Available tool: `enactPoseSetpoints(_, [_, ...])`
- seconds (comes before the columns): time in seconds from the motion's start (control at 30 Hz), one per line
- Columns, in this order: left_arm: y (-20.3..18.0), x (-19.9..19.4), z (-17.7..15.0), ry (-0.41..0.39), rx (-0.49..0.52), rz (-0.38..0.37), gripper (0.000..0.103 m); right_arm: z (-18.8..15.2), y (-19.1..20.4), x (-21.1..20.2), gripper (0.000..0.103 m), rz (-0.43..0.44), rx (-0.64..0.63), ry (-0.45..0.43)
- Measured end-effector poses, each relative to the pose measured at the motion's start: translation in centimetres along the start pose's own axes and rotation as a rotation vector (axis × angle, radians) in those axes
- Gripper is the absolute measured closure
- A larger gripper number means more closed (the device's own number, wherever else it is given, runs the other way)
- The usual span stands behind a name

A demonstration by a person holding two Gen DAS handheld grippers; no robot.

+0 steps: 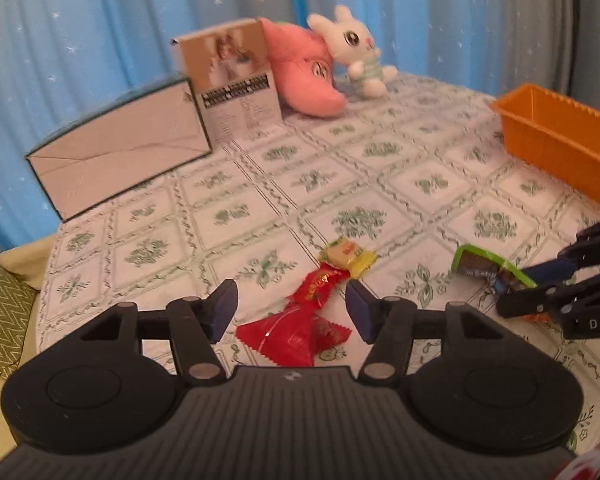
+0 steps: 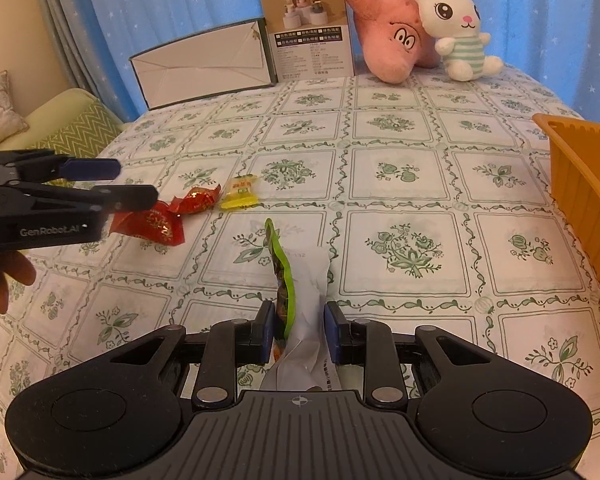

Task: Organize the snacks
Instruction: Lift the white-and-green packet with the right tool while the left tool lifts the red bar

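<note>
A red snack packet [image 1: 300, 328] lies on the tablecloth between the open jaws of my left gripper [image 1: 292, 308], which hovers around it without closing. A small yellow candy [image 1: 348, 258] lies just beyond it. Both show in the right wrist view, the red packet [image 2: 160, 220] and the yellow candy [image 2: 240, 192], with my left gripper [image 2: 112, 184] above the red one. My right gripper [image 2: 298, 332] is shut on a green-edged snack packet [image 2: 284, 280] with a white back, held above the table. It also shows in the left wrist view [image 1: 488, 270].
An orange plastic basket [image 1: 560, 144] stands at the right edge of the table, also in the right wrist view [image 2: 580, 184]. At the back stand a white open box [image 2: 204, 68], a printed carton [image 2: 308, 28], a pink plush [image 2: 388, 40] and a white bunny plush [image 2: 456, 28].
</note>
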State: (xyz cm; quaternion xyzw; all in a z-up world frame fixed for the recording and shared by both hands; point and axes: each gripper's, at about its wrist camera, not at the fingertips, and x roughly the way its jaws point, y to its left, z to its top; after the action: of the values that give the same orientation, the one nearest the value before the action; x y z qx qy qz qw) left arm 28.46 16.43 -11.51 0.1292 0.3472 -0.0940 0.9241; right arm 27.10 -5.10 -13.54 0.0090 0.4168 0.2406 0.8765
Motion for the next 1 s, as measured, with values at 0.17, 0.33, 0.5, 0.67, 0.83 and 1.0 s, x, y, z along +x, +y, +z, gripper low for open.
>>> enactPoseSetpoints(0.17, [0.1,1.4,-0.6,0.093,-0.019,-0.049,0.054,0.2,0.0,0.2,0.076,-0.002,0.004,0.000])
enactPoseSetpoints(0.33, [-0.2,1.0,-1.0,0.140,-0.033,-0.076,0.057,0.2,-0.1,0.2,0.076,-0.001,0.008,-0.003])
enactPoseSetpoints(0.5, [0.8,1.9,-0.9,0.168,-0.139,-0.020,0.060,0.2,-0.1,0.1,0.076,0.005,0.014,-0.001])
enactPoseSetpoints(0.67, [1.5,2.2,-0.7,0.178,-0.221,-0.026,0.067,0.3,-0.3,-0.1,0.076,0.000,0.017,-0.004])
enactPoseSetpoints(0.83, [0.9,2.2,-1.2,0.216,-0.240,-0.019,0.080,0.1,-0.2,-0.5,0.076,0.004,0.013,-0.005])
enactPoseSetpoints(1.0, [-0.5,0.6,-1.2,0.220,-0.253,0.005,0.082,-0.1,-0.3,-1.6,0.076,0.005,0.013,-0.011])
